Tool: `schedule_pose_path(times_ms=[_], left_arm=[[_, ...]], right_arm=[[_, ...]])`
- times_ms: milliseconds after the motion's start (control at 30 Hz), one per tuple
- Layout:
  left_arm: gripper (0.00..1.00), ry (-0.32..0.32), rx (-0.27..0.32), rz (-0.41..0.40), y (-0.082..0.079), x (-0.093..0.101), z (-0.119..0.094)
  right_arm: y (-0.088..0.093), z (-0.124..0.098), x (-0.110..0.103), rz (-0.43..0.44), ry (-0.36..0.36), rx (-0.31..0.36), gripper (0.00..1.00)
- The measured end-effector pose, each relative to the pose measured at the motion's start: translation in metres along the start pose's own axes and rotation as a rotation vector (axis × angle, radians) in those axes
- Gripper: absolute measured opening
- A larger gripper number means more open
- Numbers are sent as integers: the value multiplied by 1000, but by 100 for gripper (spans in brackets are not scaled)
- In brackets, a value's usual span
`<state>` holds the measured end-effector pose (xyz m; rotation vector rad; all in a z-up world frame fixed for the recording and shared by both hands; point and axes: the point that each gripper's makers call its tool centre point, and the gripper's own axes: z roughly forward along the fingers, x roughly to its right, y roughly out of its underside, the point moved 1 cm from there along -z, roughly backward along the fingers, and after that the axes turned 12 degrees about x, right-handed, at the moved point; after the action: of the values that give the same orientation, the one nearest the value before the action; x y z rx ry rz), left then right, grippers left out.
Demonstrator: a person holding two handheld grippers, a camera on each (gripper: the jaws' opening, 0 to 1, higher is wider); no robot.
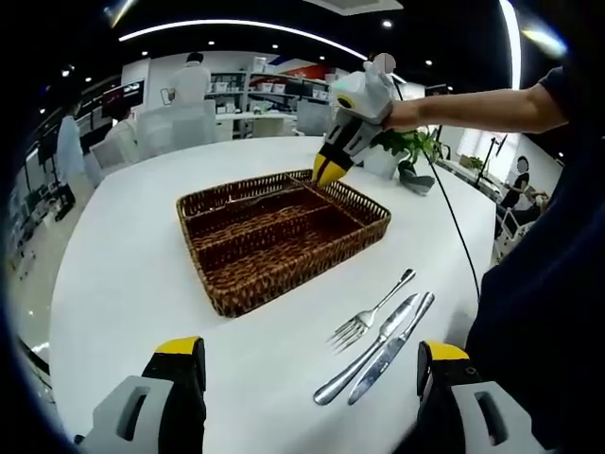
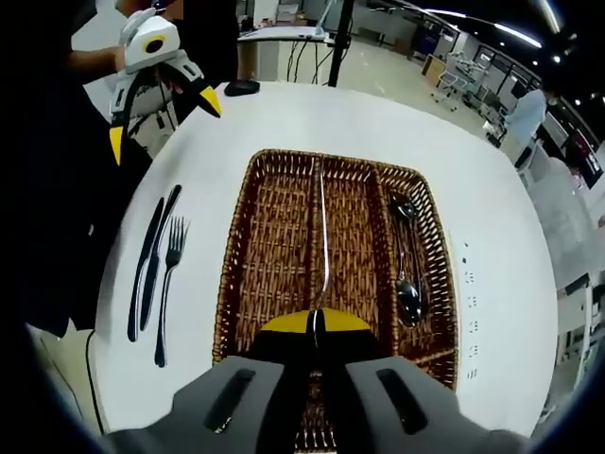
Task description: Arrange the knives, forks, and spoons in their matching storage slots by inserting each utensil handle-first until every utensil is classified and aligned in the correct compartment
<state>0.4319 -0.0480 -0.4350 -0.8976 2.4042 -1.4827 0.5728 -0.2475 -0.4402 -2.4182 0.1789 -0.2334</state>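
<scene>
A brown wicker tray with three long compartments lies on the white table. My right gripper is shut on a thin silver utensil, whose handle points away along the divider between the left and middle compartments; its kind is unclear. Two spoons lie in the right compartment. On the table beside the tray lie a fork and two knives. My left gripper is open over the table, short of the fork and knives.
The round white table ends close to the cutlery. A potted plant and a black cable sit behind the tray. A black computer mouse lies at the table's far edge. People and desks fill the room beyond.
</scene>
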Motion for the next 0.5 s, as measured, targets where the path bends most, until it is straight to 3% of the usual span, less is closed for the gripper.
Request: schedule_pose_path(times_ms=[500], left_arm=[[97,-30,-23,-23,3,-6,-3]], right_arm=[[24,31,11,44,-40,-29,0]])
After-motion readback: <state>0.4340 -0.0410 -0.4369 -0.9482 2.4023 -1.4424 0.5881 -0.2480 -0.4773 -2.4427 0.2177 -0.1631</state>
